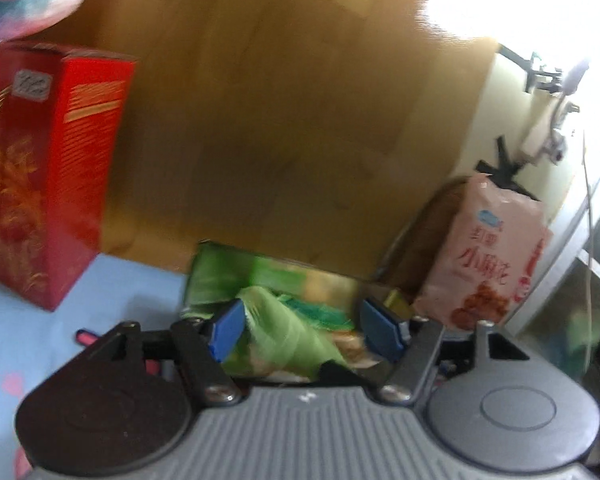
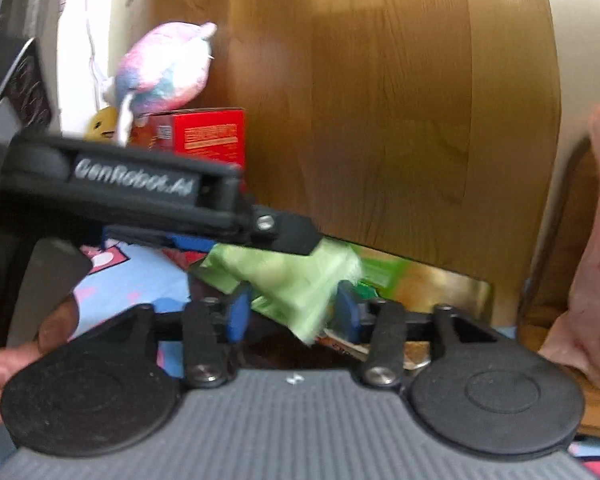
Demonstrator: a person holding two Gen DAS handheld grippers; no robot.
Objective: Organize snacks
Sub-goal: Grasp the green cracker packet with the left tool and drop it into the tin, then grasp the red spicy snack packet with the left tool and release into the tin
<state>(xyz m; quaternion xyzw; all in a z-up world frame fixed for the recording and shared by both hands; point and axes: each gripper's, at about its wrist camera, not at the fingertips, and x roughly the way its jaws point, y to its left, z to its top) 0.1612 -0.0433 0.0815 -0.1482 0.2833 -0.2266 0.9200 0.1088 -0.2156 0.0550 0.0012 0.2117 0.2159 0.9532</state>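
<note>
A light green snack packet (image 1: 278,334) hangs between the blue pads of my left gripper (image 1: 304,334). It touches the left pad, with a gap to the right pad, so this gripper is open. In the right wrist view the same packet (image 2: 300,280) fills the space between the pads of my right gripper (image 2: 294,312), which is shut on it. One black finger (image 2: 288,236) of the left gripper lies across the packet's top. Behind, a larger green bag (image 1: 220,272) leans low against the wooden board. A pink snack bag (image 1: 488,256) stands at the right.
A tall red box (image 1: 40,176) stands at the left on the blue sheet (image 1: 132,292), with a pastel plush toy (image 2: 168,68) on top. The wooden board (image 1: 280,120) closes the back. A person's hand (image 2: 4,372) holds the left gripper's handle. Both views are blurred.
</note>
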